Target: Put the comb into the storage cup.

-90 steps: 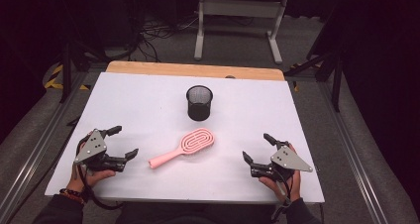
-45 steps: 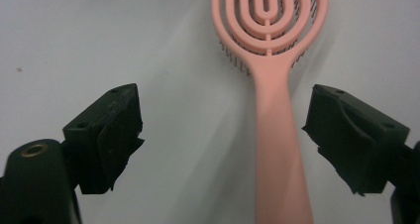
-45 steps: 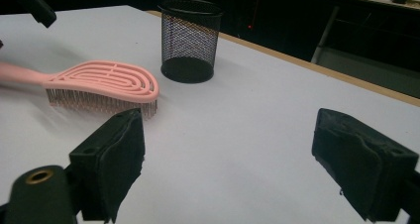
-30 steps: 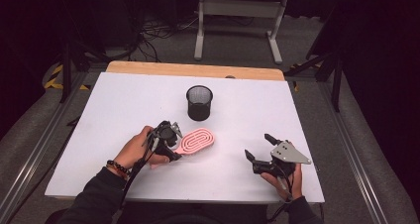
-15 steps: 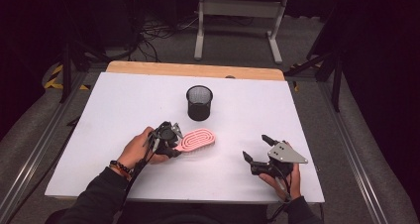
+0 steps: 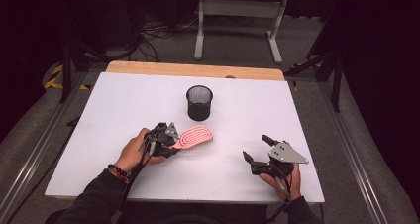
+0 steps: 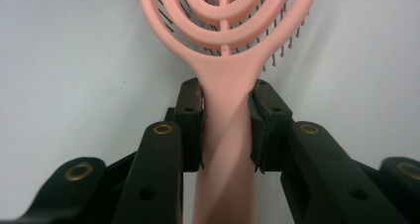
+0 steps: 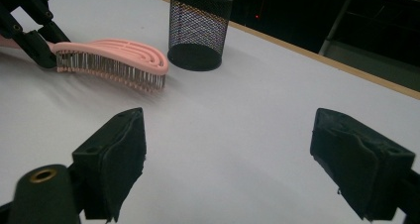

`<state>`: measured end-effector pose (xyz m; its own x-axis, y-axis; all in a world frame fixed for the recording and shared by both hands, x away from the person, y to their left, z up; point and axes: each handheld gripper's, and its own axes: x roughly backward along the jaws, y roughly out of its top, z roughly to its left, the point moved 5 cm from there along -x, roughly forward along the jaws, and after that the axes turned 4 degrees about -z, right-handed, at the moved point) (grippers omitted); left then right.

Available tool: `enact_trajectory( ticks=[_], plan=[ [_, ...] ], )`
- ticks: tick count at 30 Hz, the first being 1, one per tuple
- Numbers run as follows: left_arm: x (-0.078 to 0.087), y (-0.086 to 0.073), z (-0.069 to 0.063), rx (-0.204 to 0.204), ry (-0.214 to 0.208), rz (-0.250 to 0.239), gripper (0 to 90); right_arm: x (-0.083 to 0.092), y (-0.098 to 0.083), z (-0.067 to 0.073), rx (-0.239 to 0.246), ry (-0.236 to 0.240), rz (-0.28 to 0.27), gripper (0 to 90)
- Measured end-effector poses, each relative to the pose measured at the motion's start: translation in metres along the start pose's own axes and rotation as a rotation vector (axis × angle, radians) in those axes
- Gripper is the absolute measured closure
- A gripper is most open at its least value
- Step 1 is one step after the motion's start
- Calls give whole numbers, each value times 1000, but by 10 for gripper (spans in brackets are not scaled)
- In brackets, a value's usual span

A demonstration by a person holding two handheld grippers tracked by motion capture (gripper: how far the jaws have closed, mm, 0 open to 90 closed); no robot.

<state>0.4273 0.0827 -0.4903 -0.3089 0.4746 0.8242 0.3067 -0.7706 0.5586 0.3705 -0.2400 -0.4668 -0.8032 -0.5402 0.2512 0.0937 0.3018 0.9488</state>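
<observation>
1. Clamping down on the handle of the pink hairbrush (image 7: pixel 225 135), the left gripper (image 6: pixel 166 140) has its two black pads pressed against either side of the stem, just below where the handle widens into the looped head.
2. Those jaws have just been closing, and the brush handle is what sits between them now.
3. In the high view the brush lies near the middle of the white table (image 6: pixel 124 100), head pointing right and slightly far, bristles down by the look of the right gripper view.
4. The left hand (image 6: pixel 131 154) comes in from the near left, knuckles toward the brush.
5. Just beyond the brush head stands the black mesh cup (image 6: pixel 199 103), upright, close to the brush but apart from it.
6. Over on the near right, the right gripper (image 6: pixel 257 149) has its jaws spread wide with nothing between them.
7. It looks to be resting on or just above the tabletop; hard to say which from here.
8. Its own view looks across bare table toward the brush and the cup, well apart from both.
</observation>
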Motion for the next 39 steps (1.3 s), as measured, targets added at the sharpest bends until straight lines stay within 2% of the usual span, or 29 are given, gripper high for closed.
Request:
enact_trajectory(
  ticks=[2, 5, 9, 11, 13, 14, 16, 21, 25, 27, 39],
  plan=[
    [4, 0, 1, 6, 16, -28, 701, 0, 0, 0, -1, 0, -1, 147],
    [5, -1, 2, 16, 33, -40, 701, 0, 0, 1, 0, 1, -2, 147],
    [9, -1, 2, 11, 50, -51, 702, -1, 0, 1, -9, 2, -4, 147],
    [11, 0, 3, 5, 59, -75, 702, -1, 1, 1, -30, 10, -11, 147],
    [15, 0, 3, 5, 86, -99, 702, -1, 1, 1, -29, 8, -11, 147],
    [15, 0, 3, 5, 86, -99, 702, -1, 1, 1, -28, 8, -10, 147],
    [23, 2, 3, 8, 134, -155, 702, -1, 1, 1, -27, 6, -9, 147],
    [30, 4, 5, 1, 175, -219, 702, -1, 1, 1, -22, 9, -10, 147],
    [33, 3, 7, 8, 193, -257, 702, -2, 2, 2, -19, 10, -10, 147],
    [33, 3, 7, 9, 181, -265, 703, -2, 2, 2, -18, 9, -8, 147],
    [48, 3, 13, 49, 264, -408, 703, -3, 1, 2, -14, 6, -4, 149]
  ],
)
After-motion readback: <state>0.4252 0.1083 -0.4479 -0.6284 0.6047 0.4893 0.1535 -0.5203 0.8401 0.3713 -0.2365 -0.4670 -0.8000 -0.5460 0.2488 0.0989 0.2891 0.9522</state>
